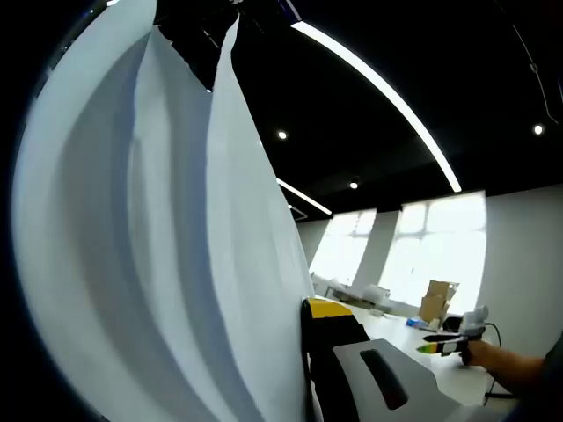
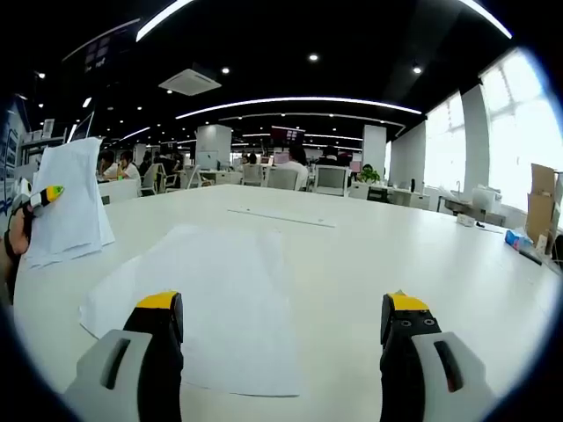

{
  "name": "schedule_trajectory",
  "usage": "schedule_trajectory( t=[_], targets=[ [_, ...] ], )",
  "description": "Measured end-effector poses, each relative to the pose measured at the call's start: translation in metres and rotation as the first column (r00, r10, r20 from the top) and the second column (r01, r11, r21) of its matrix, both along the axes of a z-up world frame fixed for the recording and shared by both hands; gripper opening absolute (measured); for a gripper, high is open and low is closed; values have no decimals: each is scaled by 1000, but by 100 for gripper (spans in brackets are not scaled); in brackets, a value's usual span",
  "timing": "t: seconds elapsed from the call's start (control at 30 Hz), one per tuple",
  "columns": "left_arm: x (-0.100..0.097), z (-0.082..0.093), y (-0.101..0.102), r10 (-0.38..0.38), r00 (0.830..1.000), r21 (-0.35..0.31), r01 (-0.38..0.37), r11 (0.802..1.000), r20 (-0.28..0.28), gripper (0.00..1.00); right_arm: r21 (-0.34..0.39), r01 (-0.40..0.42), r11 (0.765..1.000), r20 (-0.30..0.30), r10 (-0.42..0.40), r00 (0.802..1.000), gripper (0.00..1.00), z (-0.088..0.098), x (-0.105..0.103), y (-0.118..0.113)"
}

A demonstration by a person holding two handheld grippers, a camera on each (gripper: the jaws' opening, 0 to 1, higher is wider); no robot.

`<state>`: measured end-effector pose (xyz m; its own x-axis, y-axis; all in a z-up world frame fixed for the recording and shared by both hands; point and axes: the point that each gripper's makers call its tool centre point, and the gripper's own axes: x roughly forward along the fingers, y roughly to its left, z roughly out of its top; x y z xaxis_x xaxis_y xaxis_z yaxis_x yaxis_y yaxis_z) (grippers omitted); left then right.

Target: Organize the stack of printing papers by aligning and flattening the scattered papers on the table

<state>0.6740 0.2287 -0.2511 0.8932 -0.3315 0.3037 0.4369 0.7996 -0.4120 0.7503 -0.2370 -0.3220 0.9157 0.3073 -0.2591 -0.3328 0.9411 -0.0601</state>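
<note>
- White papers (image 1: 167,264) stand upright in the left gripper view, from 7 to 12 o'clock, pinched by the left gripper (image 2: 35,200).
- In the right gripper view that bundle sits at 9 o'clock, its bottom edge on the table (image 2: 369,255).
- More sheets (image 2: 211,299) lie flat at 6 o'clock, between the spread jaws of the right gripper (image 2: 281,330).

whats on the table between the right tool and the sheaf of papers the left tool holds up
In the right gripper view, loose white sheets lie flat on the table between the open right tool and the held-up papers; the rest is bare tabletop.
</note>
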Motion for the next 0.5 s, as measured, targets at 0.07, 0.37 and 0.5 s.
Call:
schedule_trajectory(
  t=[0.07,0.37,0.5],
  targets=[
    [0,0,0,0,1000,0,0,1000,0,7,-1,0,1000,-2,0,1000,88,-1,0,0],
    [-1,0,-1,2,1000,2,-2,1000,1,7,-10,21,1000,-40,-21,999,88,-12,-10,12],
    [-1,0,-1,1,1000,1,-1,1000,1,7,-12,41,999,-60,-42,997,87,-15,-15,14]
  ],
)
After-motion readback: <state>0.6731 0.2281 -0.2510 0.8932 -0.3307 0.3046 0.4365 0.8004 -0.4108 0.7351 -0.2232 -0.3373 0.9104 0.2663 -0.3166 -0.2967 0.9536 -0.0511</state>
